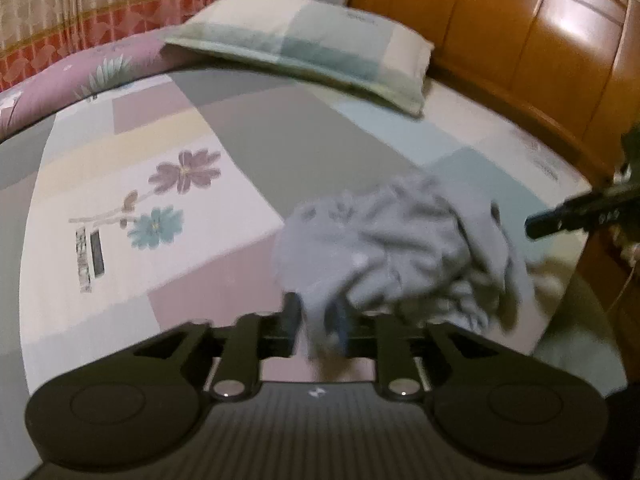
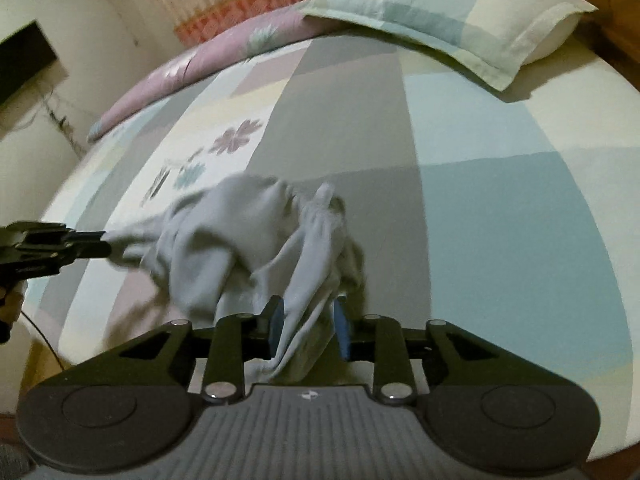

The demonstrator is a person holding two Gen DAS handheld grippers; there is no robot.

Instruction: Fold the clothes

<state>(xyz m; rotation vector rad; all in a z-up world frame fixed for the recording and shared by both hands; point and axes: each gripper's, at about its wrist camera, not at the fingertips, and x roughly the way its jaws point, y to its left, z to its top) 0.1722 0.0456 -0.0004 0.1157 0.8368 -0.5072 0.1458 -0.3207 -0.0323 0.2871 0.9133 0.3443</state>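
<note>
A crumpled light grey garment [image 1: 392, 240] hangs bunched just above a patchwork bed sheet [image 1: 240, 132]. My left gripper [image 1: 316, 316] is shut on one edge of it, and the cloth runs down between the fingers. In the right wrist view the same garment [image 2: 224, 236] stretches from my left gripper [image 2: 105, 246] at the left to my right gripper [image 2: 309, 326], whose blue pads [image 2: 341, 330] clamp a twisted strand of it. From the left wrist view, the right gripper [image 1: 534, 229] shows at the far right, beside the cloth. The picture is blurred by motion.
A checked pillow [image 1: 312, 44] lies at the head of the bed against a wooden headboard [image 1: 520, 40]. A rolled purple quilt [image 1: 80, 76] runs along the far side below a curtain [image 1: 80, 4]. The bed's near right edge [image 1: 568, 288] drops off to the floor.
</note>
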